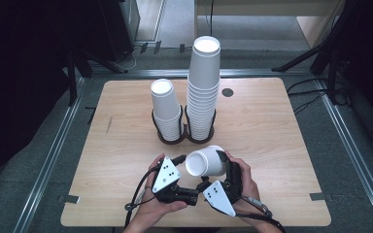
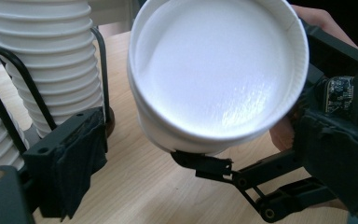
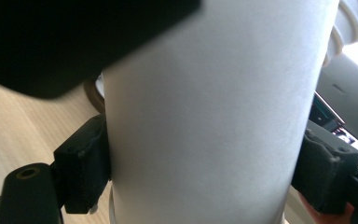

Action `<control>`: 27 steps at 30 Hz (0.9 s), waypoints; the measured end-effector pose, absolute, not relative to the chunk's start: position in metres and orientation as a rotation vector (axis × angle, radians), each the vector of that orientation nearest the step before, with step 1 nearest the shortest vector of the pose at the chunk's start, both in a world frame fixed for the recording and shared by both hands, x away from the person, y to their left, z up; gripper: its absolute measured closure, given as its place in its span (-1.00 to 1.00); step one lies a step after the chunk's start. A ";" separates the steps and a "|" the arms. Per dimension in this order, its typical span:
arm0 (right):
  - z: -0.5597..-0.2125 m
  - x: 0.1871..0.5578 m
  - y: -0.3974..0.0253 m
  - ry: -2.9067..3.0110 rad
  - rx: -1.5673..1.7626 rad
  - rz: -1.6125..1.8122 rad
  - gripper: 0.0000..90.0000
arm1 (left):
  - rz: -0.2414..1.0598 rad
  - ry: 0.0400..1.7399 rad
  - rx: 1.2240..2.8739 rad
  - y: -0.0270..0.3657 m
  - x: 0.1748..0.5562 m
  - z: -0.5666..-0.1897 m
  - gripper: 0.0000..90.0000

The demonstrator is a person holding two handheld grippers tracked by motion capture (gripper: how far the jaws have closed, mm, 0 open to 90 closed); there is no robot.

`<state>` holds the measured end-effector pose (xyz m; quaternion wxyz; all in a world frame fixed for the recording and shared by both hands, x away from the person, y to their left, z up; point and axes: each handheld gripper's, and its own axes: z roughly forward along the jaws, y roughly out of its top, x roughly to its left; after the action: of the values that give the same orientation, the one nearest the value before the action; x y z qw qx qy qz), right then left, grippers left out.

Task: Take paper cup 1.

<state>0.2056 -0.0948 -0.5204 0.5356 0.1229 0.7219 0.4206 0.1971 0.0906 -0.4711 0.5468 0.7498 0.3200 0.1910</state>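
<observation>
Right gripper view crops the smooth white paper cup (image 3: 205, 116) clamped sideways by the right gripper (image 3: 205, 168), while the left gripper (image 2: 135, 186) gapes empty.

Black grippers (image 1: 189, 187), grey dotted plates (image 1: 166, 174)

2 cup stacks (image 1: 167, 109), 1 loose cup (image 1: 206, 162), 1 holder (image 1: 184, 138), 2 grippers (image 1: 174, 177)

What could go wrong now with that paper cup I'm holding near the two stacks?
The right gripper clamps the cup across its thin wall, lying sideways; squeezing harder could dent it. In the left gripper view it looks like two nested cups, so one might slide off. The tall stack stands well above its wire holder; a bump from either gripper could tip it.
</observation>
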 end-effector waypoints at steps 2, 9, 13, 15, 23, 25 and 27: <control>-0.521 0.205 -0.095 1.734 0.279 1.016 -0.63 | 0.451 0.757 1.783 0.091 0.197 -0.471 -0.88; -0.523 0.201 -0.092 1.759 0.221 1.036 -0.63 | 0.445 0.738 1.807 0.088 0.196 -0.469 -0.87; -0.524 0.199 -0.091 1.769 0.186 1.043 -0.63 | 0.435 0.742 1.824 0.088 0.197 -0.470 -0.86; -0.525 0.198 -0.090 1.770 0.174 1.042 -0.63 | 0.428 0.748 1.825 0.089 0.197 -0.470 -0.80; -0.528 0.196 -0.088 1.781 0.133 1.019 -0.64 | 0.415 0.766 1.843 0.089 0.199 -0.469 -0.70; -0.528 0.196 -0.088 1.784 0.131 1.017 -0.64 | 0.410 0.772 1.846 0.089 0.199 -0.470 -0.68; -0.529 0.196 -0.088 1.786 0.132 1.017 -0.64 | 0.409 0.779 1.845 0.090 0.199 -0.470 -0.65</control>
<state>0.1961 -0.0879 -0.5289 0.5152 0.0550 0.7432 0.4232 0.1995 0.0895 -0.4696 0.5215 0.7701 0.3252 0.1709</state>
